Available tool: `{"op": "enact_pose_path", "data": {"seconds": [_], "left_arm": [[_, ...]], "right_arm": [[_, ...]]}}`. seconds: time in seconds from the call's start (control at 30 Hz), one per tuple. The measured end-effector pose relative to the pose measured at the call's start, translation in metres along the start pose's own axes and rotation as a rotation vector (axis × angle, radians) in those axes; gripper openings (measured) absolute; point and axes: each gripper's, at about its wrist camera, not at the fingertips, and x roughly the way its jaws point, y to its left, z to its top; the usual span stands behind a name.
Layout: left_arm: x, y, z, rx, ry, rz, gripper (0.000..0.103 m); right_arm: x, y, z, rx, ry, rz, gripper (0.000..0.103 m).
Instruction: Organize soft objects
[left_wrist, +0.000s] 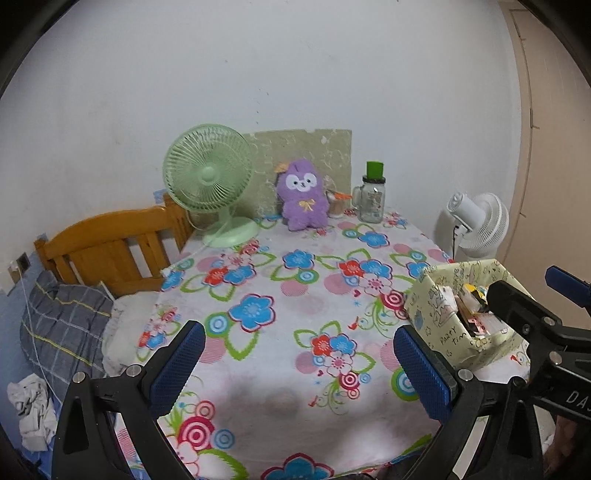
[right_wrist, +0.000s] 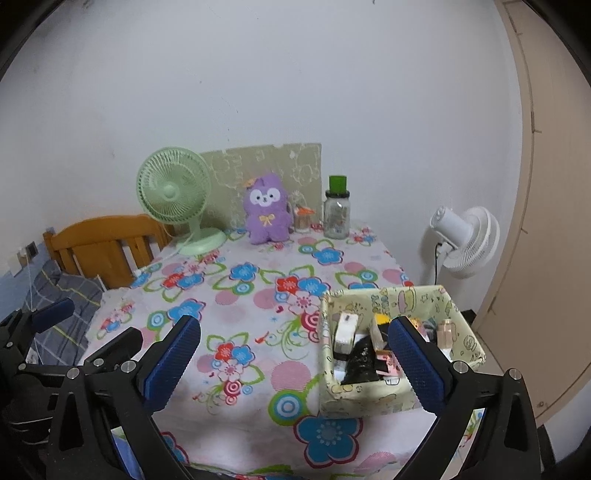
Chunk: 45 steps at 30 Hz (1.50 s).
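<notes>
A purple plush toy (left_wrist: 303, 195) (right_wrist: 266, 210) sits upright at the far end of the flowered tablecloth (left_wrist: 280, 314) (right_wrist: 240, 295), against a greenish board. My left gripper (left_wrist: 299, 358) hovers open over the near middle of the table, nothing between its blue pads. My right gripper (right_wrist: 295, 354) is open too, over the near right part; its right finger (right_wrist: 413, 362) overlaps a patterned fabric box (right_wrist: 369, 398) (left_wrist: 436, 317) filled with small items. The plush is far from both grippers.
A green desk fan (left_wrist: 208, 181) (right_wrist: 171, 195) stands left of the plush; a glass jar with a green top (left_wrist: 373, 195) (right_wrist: 337, 210) and a small cup stand to its right. A white fan (left_wrist: 476, 225) (right_wrist: 463, 240) is beyond the table's right edge. A wooden headboard (left_wrist: 110, 247) and bedding lie left.
</notes>
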Motion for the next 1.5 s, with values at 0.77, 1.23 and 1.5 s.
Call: {"op": "enact_pose_path", "data": {"seconds": [0.77,1.23,1.5], "left_arm": [[-0.023,0.003,0.004,-0.026,-0.07,-0.026,0.103],[-0.025,0.002,0.003,-0.023,-0.077,-0.022,0.103],[-0.024,0.002,0.004,-0.022,-0.077,-0.021,0.103]], "right_arm": [[-0.026,-0.005,0.003,-0.008,-0.054,-0.035,0.103],[-0.025,-0.007,0.002,0.014,-0.054,-0.028,0.103],[-0.026,-0.006,0.003,0.013,-0.057,-0.028,0.103]]}}
